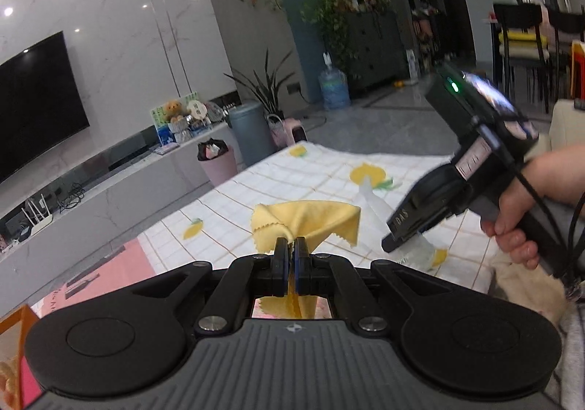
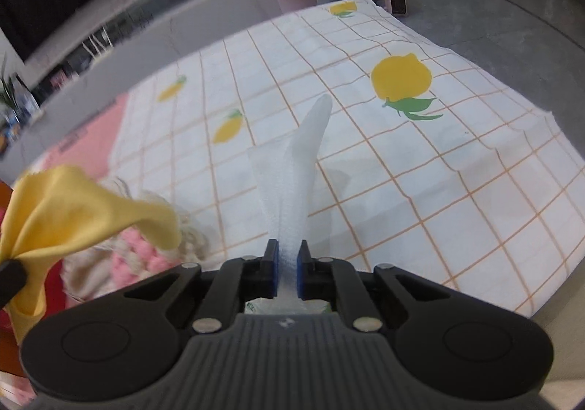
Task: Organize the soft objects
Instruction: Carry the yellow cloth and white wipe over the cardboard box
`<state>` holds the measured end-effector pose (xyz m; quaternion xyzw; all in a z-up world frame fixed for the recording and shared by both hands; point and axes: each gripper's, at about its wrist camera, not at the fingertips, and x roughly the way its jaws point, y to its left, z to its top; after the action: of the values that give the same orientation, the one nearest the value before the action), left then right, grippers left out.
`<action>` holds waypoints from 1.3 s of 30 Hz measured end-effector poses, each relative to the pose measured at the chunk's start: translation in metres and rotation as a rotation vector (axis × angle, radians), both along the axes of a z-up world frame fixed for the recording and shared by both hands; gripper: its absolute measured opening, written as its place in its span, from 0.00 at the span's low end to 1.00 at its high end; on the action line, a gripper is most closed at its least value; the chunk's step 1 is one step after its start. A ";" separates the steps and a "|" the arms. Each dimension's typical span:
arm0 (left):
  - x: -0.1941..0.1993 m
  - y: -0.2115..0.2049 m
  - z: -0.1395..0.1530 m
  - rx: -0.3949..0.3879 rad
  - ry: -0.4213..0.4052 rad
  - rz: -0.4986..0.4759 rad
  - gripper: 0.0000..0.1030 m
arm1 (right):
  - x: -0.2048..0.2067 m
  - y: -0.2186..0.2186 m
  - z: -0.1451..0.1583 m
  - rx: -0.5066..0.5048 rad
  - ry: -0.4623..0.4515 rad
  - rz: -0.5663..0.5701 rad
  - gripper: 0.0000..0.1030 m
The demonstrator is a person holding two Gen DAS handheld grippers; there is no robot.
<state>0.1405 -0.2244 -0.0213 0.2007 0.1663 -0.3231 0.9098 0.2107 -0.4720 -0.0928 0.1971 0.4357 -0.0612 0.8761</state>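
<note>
**Left wrist view: two soft pieces pinched, one in each claw**

In the left wrist view the left claw (image 1: pixel 291 251) is seen fully closed on a bunched fold of the yellow cloth (image 1: pixel 310 218), which is held clear above the checked tablecloth (image 1: pixel 256 187). In the right wrist view the right claw (image 2: pixel 287 262) is seen closed almost completely on the narrow end of a white foam sheet (image 2: pixel 296 172), which juts forward over the tabletop.

Both pieces are judged light and limp. The cloth can be expected to drape and swing, so a pinch on a gathered fold is reckoned safest. The foam sheet looks slightly springy, easily creased and perhaps slippery, so it is best gripped well in from its edge.

A pink and cream knitted bundle (image 2: pixel 146 253) lies near the tablecloth's left edge, under the hanging cloth, and could be snagged. The rest of the tablecloth is seen unobstructed.
</note>
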 end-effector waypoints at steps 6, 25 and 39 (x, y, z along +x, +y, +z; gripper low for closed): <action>-0.009 0.043 0.024 -0.042 0.001 0.040 0.03 | -0.004 0.026 0.003 -0.048 0.020 0.086 0.07; 0.039 0.250 0.074 -0.488 0.097 0.544 0.03 | -0.041 0.156 0.146 0.068 -0.374 0.337 0.07; 0.095 0.349 0.007 -0.547 0.154 0.755 0.03 | 0.028 0.388 0.140 0.020 -0.448 0.559 0.07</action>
<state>0.2359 0.1244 -0.0144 -0.1455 0.2033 -0.0154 0.9681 0.2391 -0.0844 0.0467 0.0875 0.2705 0.2297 0.9308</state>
